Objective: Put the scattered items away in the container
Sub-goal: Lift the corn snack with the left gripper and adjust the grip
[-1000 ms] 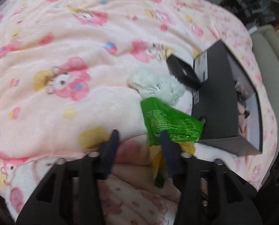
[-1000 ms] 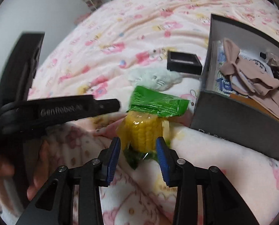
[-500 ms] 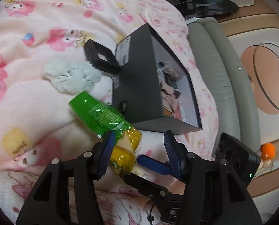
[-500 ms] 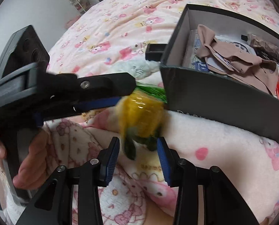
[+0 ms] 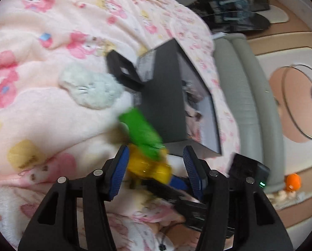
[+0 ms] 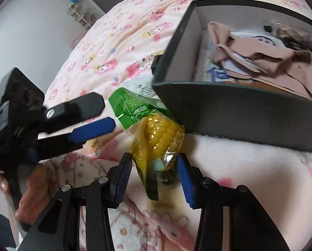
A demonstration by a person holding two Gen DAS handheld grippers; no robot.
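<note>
A corn cob in a green and clear packet (image 6: 156, 133) lies on the pink blanket against the front wall of the black box (image 6: 229, 108). My right gripper (image 6: 154, 155) has the packet's lower end between its blue pads, which touch both sides as the jaws are closing. In the left wrist view the same packet (image 5: 147, 146) is blurred. My left gripper (image 5: 156, 148) stands open around it, with only the left pad near it. The left gripper (image 6: 108, 114) reaches in from the left in the right wrist view. The box holds a beige cloth (image 6: 260, 50) and papers.
A white plush cat (image 5: 89, 87) and a small black square frame (image 5: 124, 73) lie on the blanket (image 5: 51, 31) by the box's far corner (image 5: 164, 104). A grey padded edge (image 5: 250, 83) runs behind the box. A person's hand (image 6: 30, 196) holds the left gripper.
The right gripper has carried the corn packet up to the box's front wall. The left gripper has swung from the blanket toward the box, and its fingers now flank the packet.
</note>
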